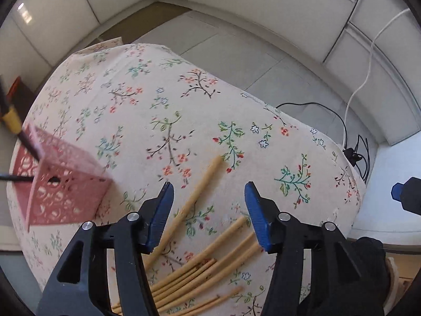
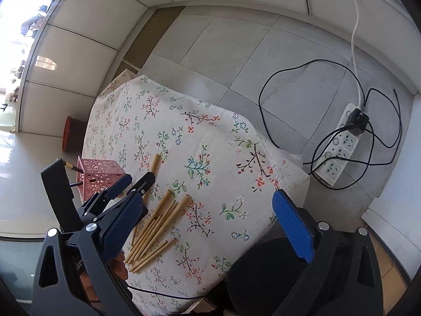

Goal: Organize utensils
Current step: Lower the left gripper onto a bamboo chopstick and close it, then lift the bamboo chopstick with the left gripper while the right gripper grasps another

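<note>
Several bamboo chopsticks (image 1: 200, 268) lie in a loose pile on the floral tablecloth (image 1: 158, 105); one more chopstick (image 1: 194, 194) lies apart, pointing away. My left gripper (image 1: 209, 216) is open and empty just above the pile. A pink perforated holder (image 1: 60, 192) stands at the left with dark, yellow-banded chopsticks (image 1: 15, 126) in it. In the right wrist view my right gripper (image 2: 208, 226) is open and empty, high above the table's near edge. The pile (image 2: 155, 229), the holder (image 2: 98, 176) and my left gripper (image 2: 136, 181) show there too.
A white power strip (image 2: 342, 147) with black cables (image 2: 276, 79) lies on the tiled floor right of the table. A red stool-like object (image 2: 69, 134) stands on the floor beyond the table's left side. White wall panels close off the back.
</note>
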`<state>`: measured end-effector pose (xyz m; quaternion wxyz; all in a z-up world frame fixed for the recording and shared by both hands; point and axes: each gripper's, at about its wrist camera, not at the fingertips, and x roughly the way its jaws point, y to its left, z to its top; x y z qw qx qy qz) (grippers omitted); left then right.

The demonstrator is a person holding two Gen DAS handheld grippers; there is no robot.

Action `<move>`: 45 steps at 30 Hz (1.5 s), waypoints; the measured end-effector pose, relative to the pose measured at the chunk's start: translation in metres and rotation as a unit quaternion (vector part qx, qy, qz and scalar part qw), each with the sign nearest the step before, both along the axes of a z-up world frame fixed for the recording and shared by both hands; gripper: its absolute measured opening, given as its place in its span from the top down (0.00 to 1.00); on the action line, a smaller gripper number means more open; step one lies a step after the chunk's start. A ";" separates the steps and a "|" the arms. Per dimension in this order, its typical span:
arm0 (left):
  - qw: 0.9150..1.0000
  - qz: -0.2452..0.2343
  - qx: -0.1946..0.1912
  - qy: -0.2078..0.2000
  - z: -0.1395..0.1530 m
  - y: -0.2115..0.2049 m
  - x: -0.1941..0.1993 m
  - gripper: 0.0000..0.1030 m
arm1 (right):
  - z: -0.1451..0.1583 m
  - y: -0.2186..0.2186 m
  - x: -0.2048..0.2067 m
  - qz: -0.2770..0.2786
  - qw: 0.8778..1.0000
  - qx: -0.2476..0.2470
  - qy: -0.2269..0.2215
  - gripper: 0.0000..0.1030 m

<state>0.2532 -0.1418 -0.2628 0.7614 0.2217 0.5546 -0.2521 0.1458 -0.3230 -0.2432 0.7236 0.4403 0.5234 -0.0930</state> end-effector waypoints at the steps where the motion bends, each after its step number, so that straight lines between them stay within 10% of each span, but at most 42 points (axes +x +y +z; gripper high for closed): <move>1: 1.000 -0.001 0.004 0.006 -0.005 -0.002 0.003 0.51 | -0.004 -0.001 0.001 0.001 1.000 0.004 0.003 0.07; 5: 0.999 -0.010 0.027 0.033 -0.026 -0.002 0.010 0.80 | -0.013 -0.001 0.003 0.005 1.000 0.011 0.010 0.07; 10: 0.999 -0.031 0.015 0.009 -0.023 0.007 0.009 0.92 | -0.018 0.002 0.006 0.006 1.000 0.015 0.018 0.07; 23: 0.986 0.031 -0.117 -0.114 0.096 0.130 -0.074 0.93 | -0.023 0.074 0.021 0.040 0.998 0.014 0.048 0.07; 26: 0.976 0.063 -0.153 -0.141 0.117 0.165 -0.101 0.93 | -0.032 0.087 0.031 0.019 0.997 -0.007 0.073 0.20; 31: 0.962 0.079 -0.194 -0.174 0.139 0.189 -0.119 0.93 | -0.045 0.098 0.045 -0.019 0.993 -0.050 0.108 0.57; 45: 0.946 0.103 -0.241 -0.190 0.150 0.222 -0.121 0.93 | -0.041 0.126 0.056 -0.050 0.980 -0.144 0.130 0.60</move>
